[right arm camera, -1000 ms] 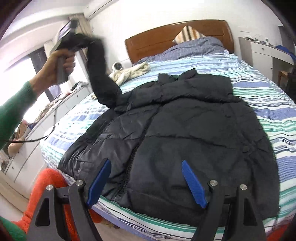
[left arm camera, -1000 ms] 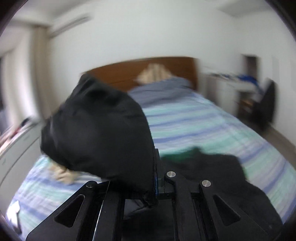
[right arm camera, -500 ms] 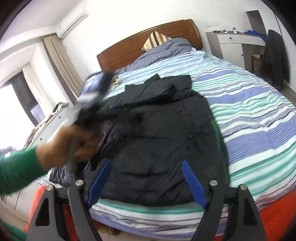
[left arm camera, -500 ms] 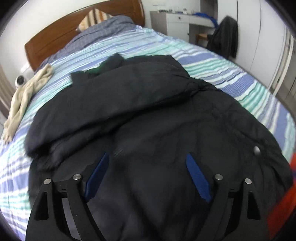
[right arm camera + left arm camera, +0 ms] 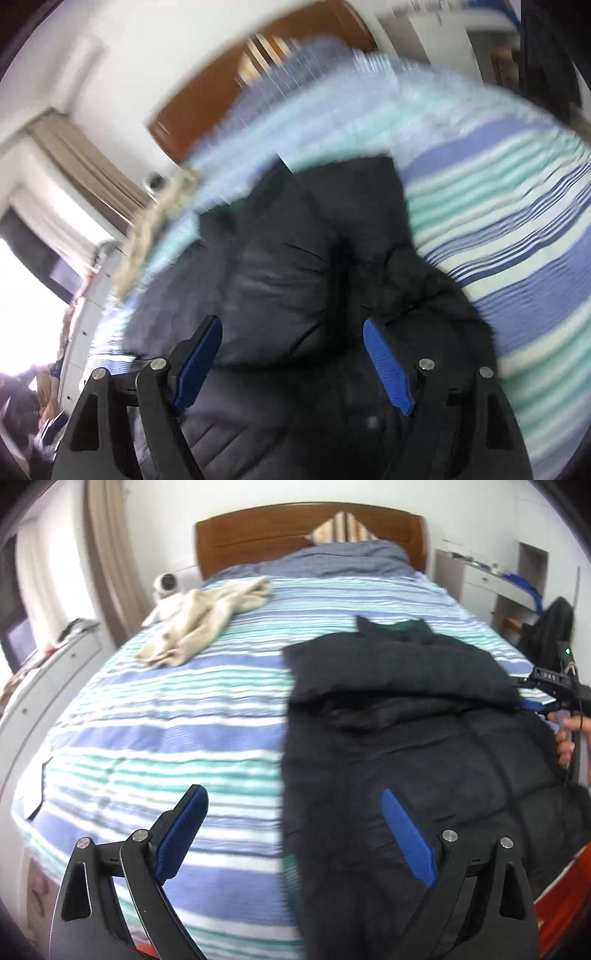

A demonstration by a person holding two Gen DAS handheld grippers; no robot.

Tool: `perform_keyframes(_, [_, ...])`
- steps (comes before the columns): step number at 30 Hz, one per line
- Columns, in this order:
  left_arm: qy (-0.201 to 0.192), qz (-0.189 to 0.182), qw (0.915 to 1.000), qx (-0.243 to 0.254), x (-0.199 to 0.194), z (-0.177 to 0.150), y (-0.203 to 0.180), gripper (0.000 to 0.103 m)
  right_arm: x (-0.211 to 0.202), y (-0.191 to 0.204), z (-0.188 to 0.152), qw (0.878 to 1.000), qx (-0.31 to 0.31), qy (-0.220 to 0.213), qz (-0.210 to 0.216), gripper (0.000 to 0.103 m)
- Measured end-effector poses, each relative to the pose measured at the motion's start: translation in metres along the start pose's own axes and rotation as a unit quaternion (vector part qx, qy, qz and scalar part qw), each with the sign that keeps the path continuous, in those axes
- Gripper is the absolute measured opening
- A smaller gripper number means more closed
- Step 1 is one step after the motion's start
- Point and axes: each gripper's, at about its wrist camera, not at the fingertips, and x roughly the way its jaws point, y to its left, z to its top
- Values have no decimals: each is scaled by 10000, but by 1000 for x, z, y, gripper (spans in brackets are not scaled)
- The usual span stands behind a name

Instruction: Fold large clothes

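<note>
A black puffer jacket [image 5: 406,738] lies flat on the striped bed [image 5: 166,720], with its left sleeve folded across the chest. My left gripper [image 5: 295,830] is open and empty, held above the jacket's left edge near the foot of the bed. In the right wrist view, which is blurred and tilted, the jacket [image 5: 295,277] fills the middle and my right gripper [image 5: 293,354] is open and empty just above it. The right gripper also shows at the jacket's far right edge in the left wrist view [image 5: 543,698], held by a hand.
A beige garment [image 5: 207,620] lies crumpled on the bed's upper left. A small white camera [image 5: 166,585] sits beside it. A wooden headboard [image 5: 295,528] and pillows are at the back. White drawers [image 5: 48,672] stand left, a desk and chair [image 5: 546,627] right.
My left gripper let go of the sleeve, which now lies folded across the jacket, and swung left over the bed. My right gripper moved in close over the jacket's right side and tilted.
</note>
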Motion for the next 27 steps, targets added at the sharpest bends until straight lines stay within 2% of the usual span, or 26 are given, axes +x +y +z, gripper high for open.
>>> perform_keyframes(1, [38, 79, 10000, -28, 3, -3, 4, 96, 1, 0, 2, 10000, 42, -55, 55, 70])
perform_keyframes(2, [81, 125, 9999, -81, 6, -7, 7, 96, -3, 1, 5, 9998, -29, -178, 38, 28])
perform_keyframes(3, [105, 135, 9998, -130, 9, -12, 10, 96, -13, 7, 9, 9989, -183, -423, -123, 12])
perform_keyframes(5, [124, 88, 9996, -233, 15, -17, 9, 96, -30, 8, 16, 9961, -244, -821, -205, 9])
perform_keyframes(6, [131, 53, 9996, -248, 13, -19, 15, 96, -36, 6, 19, 9936, -272, -956, -532, 4])
perform_keyframes(7, [159, 15, 9996, -243, 16, -18, 12, 96, -37, 1, 22, 9902, -330, -1008, -906, 4])
perform_keyframes(8, [207, -48, 9995, -242, 23, -15, 6, 96, -33, -4, 23, 9895, -376, -938, -1032, 4])
perform_keyframes(11, [125, -197, 9993, -294, 34, 7, -10, 96, -8, -13, 19, 9907, -671, -142, -1174, 12])
perform_keyframes(12, [83, -203, 9992, -348, 40, 17, -13, 96, -10, -10, 16, 9903, -785, -146, -1134, 30])
perform_keyframes(14, [-55, -299, 9981, -540, 55, 45, -17, 96, -32, 3, 7, 9877, -1118, -570, -933, 49])
perform_keyframes(15, [-109, -312, 9977, -599, 60, 55, -18, 96, -47, 16, 4, 9846, -1322, -889, -722, 49])
perform_keyframes(18, [-337, -293, 9974, -570, 94, 97, -33, 95, -54, 50, 12, 9785, -1774, -1046, -151, 49])
perform_keyframes(20, [-343, -115, 9990, -247, 128, 114, -51, 84, -40, 68, 19, 9761, -1950, -956, 53, 49])
perform_keyframes(22, [-57, 8, 10000, -31, 162, 112, -64, 75, -8, 71, 24, 9783, -1941, -724, 10, 49])
perform_keyframes(23, [371, 14, 9993, 36, 188, 103, -69, 72, 8, 64, 24, 9801, -1893, -590, -116, 49])
perform_keyframes(24, [652, -48, 9978, 56, 207, 93, -70, 72, 36, 51, 23, 9837, -1740, -208, -402, 46])
perform_keyframes(25, [687, -80, 9976, 61, 215, 84, -70, 74, 65, 34, 20, 9874, -1485, 261, -485, 45])
perform_keyframes(27, [641, 22, 9979, -1, 219, 76, -72, 77, 78, 9, 14, 9936, -1098, 258, -107, 44])
